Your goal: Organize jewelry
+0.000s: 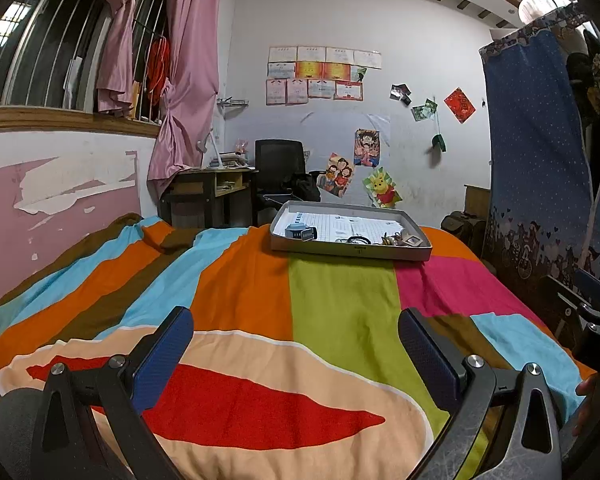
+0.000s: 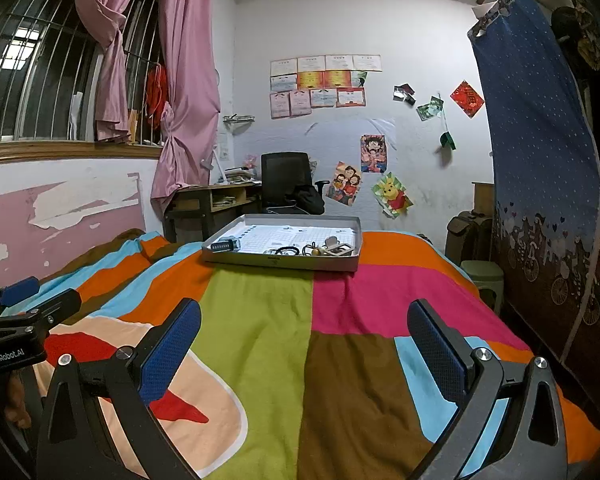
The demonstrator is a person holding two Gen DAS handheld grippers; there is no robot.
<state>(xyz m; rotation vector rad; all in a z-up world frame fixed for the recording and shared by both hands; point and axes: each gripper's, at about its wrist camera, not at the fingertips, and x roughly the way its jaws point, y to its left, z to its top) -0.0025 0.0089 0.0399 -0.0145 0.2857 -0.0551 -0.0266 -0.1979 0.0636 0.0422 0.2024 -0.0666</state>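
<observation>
A shallow grey tray (image 1: 350,251) (image 2: 284,261) lies at the far end of the striped bedspread. Inside it, on white paper, are a small blue-grey box (image 1: 300,232) (image 2: 225,245) at the left, and black cords (image 1: 358,239) (image 2: 286,250) with a pile of small jewelry pieces (image 1: 404,239) (image 2: 334,247) at the right. My left gripper (image 1: 296,340) is open over the near part of the bed, well short of the tray, nothing between its blue pads. My right gripper (image 2: 304,336) is likewise open and empty, to the right of the left one.
The colourful bedspread (image 1: 332,300) fills the foreground. A desk (image 1: 208,192) and black office chair (image 1: 280,168) stand beyond the bed. A blue fabric wardrobe (image 2: 548,160) and a green stool (image 2: 482,276) are on the right. A pink curtain (image 1: 188,72) hangs at the barred window.
</observation>
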